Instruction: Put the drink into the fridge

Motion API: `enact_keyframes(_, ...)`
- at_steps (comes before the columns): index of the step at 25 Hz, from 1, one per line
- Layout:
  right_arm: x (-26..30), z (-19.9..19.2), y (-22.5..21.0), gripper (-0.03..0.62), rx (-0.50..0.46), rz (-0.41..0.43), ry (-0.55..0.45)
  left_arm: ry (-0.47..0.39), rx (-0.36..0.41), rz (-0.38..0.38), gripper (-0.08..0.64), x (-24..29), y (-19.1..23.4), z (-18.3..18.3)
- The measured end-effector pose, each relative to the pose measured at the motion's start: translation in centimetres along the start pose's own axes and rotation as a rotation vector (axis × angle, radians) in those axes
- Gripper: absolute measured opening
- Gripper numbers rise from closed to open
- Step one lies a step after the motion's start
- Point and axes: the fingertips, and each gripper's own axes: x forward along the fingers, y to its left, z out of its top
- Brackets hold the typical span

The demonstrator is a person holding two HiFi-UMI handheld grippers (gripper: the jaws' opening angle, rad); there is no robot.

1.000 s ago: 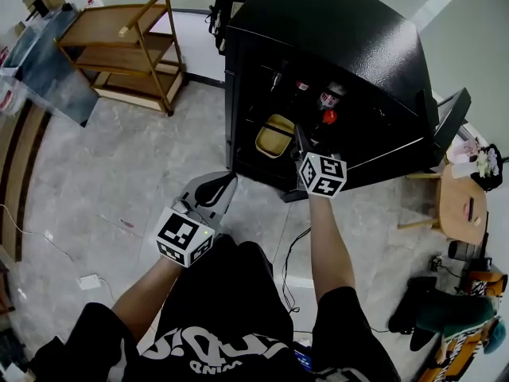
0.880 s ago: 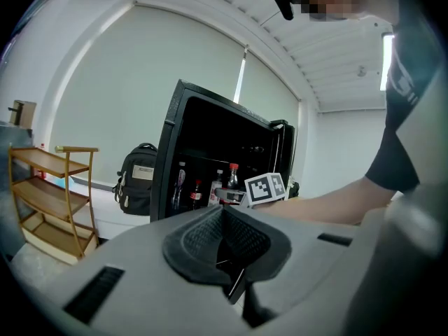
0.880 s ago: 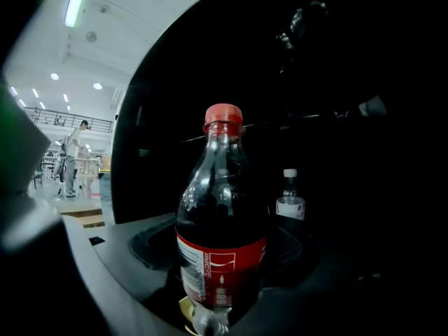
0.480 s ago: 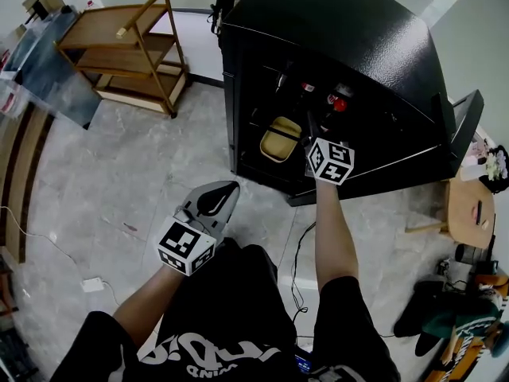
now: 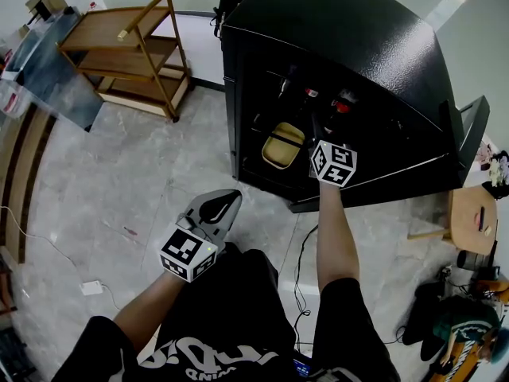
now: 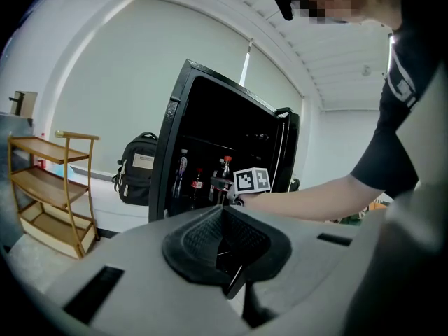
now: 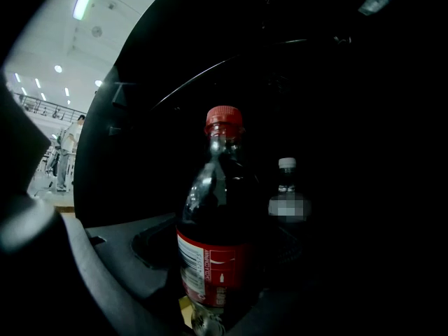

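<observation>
The floor (image 5: 119, 165) is gray stone tile. A black fridge (image 5: 358, 46) stands at the far edge of the floor. Its door (image 5: 469, 126) hangs open on the right. A wooden rack (image 5: 135, 46) stands at the far left, by the wall. A black bag (image 6: 140, 170) sits between the rack and the fridge. A small wooden table (image 5: 469, 213) is at the right edge of the floor, near the door.

The right gripper (image 7: 210, 285) reaches into the fridge. Its jaws are clamped on the drink (image 7: 213, 208), a dark cola bottle with a red cap and a red label. The jaws hold it low down, by the label, and the bottle stands straight up. The drink is inside the fridge, toward the right side of the opening. I cannot tell if its bottom rests on a shelf.

The left gripper (image 6: 225, 247) hangs over the floor in front of the fridge, apart from it. Its jaws are pressed together with nothing in them.

Only the right gripper view shows a white-cap bottle (image 7: 283, 201), just behind the drink on its right. Only the head view shows a yellow tub (image 5: 282, 146) in the fridge, to the left of the right gripper. The left gripper view looks at the fridge from low down. It shows more bottles (image 6: 183, 170) standing near the front of the fridge, with the right gripper just beside them.
</observation>
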Motion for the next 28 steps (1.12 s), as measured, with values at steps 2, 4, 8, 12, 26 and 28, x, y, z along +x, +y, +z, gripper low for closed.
enact_keyframes(2, -0.1, 0.1, 0.1, 0.327, -0.005, 0.003, -0.009, 0.000, -0.002, -0.002, 0.008, 0.1, 0.0, 0.0)
enact_keyframes(4, -0.2, 0.0, 0.2, 0.325, -0.001, 0.004, -0.009, 0.001, -0.005, -0.004, 0.008, 0.1, -0.2, 0.1)
enact_keyframes(8, -0.4, -0.3, 0.0, 0.326, 0.013, 0.005, 0.021, 0.006, -0.014, -0.009, 0.008, 0.1, -0.7, 0.3)
enact_keyframes(12, -0.7, -0.2, 0.0, 0.327, 0.038, -0.004, 0.041, 0.006, -0.019, -0.004, 0.008, -0.4, -0.9, 1.0)
enact_keyframes(26, -8.8, 3.7, 1.6, 0.327, 0.112, -0.033, 0.109, 0.001, -0.032, -0.023, 0.008, -2.9, -4.6, 8.4)
enact_keyframes(28, -10.4, 4.8, 2.2, 0.327, 0.135, -0.032, 0.119, -0.007, -0.033, -0.025, 0.008, -3.6, -5.4, 10.0)
